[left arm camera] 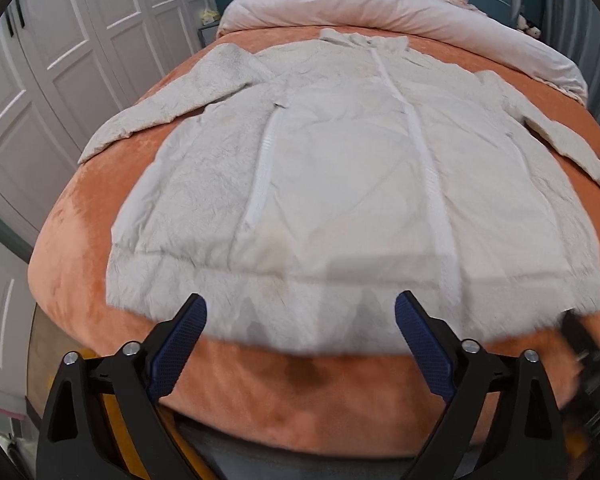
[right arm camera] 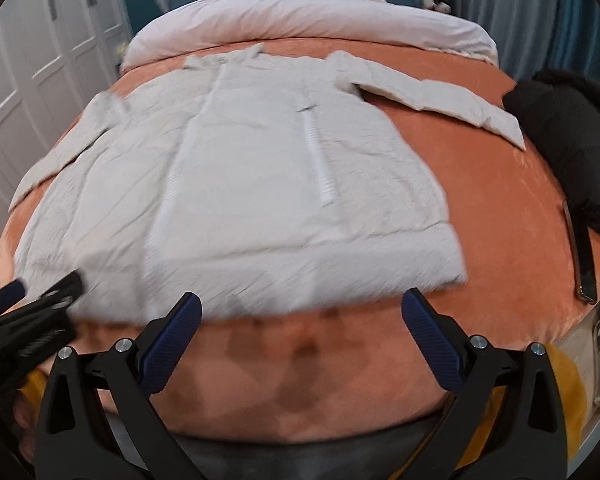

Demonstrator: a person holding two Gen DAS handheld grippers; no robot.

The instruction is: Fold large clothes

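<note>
A large white fleece robe (left arm camera: 340, 184) lies spread flat, front up, on the orange bedspread (left arm camera: 84, 216), hem toward the foot of the bed, sleeves out to both sides, collar toward the rolled pale duvet (left arm camera: 380, 4). It looks soft, limp and fairly bulky — likely to sag and drag on the plush cover rather than slide, so it wants lifting by two points at once, probably the hem corners or a sleeve and shoulder. The left gripper (left arm camera: 300, 320) hovers over the near hem with jaws wide apart, holding nothing; the right gripper (right arm camera: 300, 316) is likewise spread and empty, just short of the hem. A black garment (right arm camera: 564, 128) and a phone (right arm camera: 580, 256) lie at the bed's right edge — white wardrobe doors (left arm camera: 60, 64) stand to the left.
</note>
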